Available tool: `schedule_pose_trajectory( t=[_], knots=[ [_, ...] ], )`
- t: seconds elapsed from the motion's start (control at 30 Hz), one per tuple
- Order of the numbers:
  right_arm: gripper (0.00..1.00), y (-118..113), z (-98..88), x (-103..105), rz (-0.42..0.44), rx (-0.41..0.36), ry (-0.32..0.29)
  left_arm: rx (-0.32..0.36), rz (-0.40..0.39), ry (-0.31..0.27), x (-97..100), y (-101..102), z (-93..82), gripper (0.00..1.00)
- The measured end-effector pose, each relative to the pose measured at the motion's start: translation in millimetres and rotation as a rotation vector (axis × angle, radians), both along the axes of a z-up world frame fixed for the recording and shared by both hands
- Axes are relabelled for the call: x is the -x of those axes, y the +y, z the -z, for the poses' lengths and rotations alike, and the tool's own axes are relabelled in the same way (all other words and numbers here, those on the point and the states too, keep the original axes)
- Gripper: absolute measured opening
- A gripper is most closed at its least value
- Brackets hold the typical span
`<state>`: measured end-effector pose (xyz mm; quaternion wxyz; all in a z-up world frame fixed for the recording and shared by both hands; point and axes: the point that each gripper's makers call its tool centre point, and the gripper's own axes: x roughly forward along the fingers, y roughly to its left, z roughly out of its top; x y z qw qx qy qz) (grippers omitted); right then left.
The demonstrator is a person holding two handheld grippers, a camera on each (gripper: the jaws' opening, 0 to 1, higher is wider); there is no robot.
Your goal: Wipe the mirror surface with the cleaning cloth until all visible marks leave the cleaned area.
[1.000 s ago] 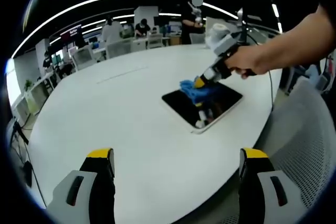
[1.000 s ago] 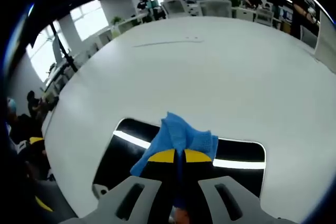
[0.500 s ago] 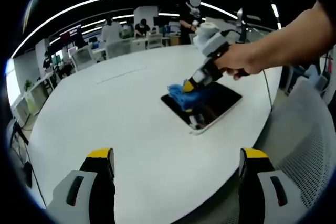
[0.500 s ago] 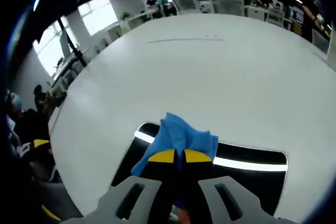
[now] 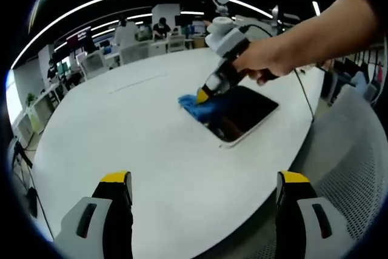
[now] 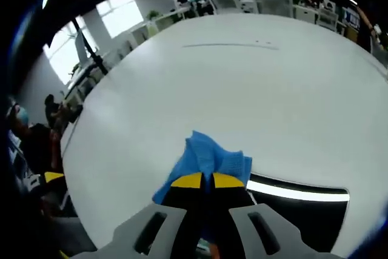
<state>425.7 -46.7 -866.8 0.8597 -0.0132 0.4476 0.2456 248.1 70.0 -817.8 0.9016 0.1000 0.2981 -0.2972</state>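
A dark rectangular mirror with a white frame lies flat on the white round table. In the left gripper view a blue cleaning cloth rests at the mirror's far-left corner, and my right gripper, held by a hand, is shut on it. From the right gripper view the cloth bunches above the closed yellow-tipped jaws of the right gripper, with the mirror behind to the right. My left gripper hangs open over the table's near part, holding nothing.
A mesh office chair stands at the table's right edge. Desks, chairs and several people fill the office beyond the table. A cable trails from the right gripper across the table edge.
The right gripper has dragged the blue cloth across the mirror toward its far-left corner, reaching the edge. The left gripper has stayed still and open.
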Motion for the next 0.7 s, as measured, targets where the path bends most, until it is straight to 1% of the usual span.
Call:
schedule_pose_trajectory(
  t=[0.1,0.2,0.27,0.43,0.5,0.6,0.7],
  knots=[
    [0.00,5.7,0.5,-2.9,-0.006,-0.013,-0.020,0.014,-0.009,-0.010,-1.3,0.9,-3.4,0.99],
    [0.00,7.9,-0.5,-4.6,0.008,-0.028,-0.014,0.035,0.005,-0.011,-1.1,-3.4,-5.8,0.99],
    [0.00,7.3,0.1,-4.8,0.019,-0.028,-0.008,0.031,0.016,0.000,0.9,-5.0,-4.3,0.99],
    [0.00,7.0,0.3,-4.2,0.008,-0.030,-0.021,0.025,0.015,-0.003,-0.2,-4.1,-3.8,0.99],
    [0.00,6.6,1.1,-5.5,0.035,-0.052,-0.005,0.025,0.017,-0.008,-0.7,-4.4,-4.5,0.99],
    [0.00,6.9,0.6,-5.2,0.020,-0.048,-0.013,0.027,0.015,-0.006,-0.7,-4.4,-4.6,0.99],
    [0.00,6.0,-0.3,-4.0,0.062,-0.085,-0.005,0.039,0.013,-0.006,-0.7,-5.3,-5.8,0.99]
  ],
)
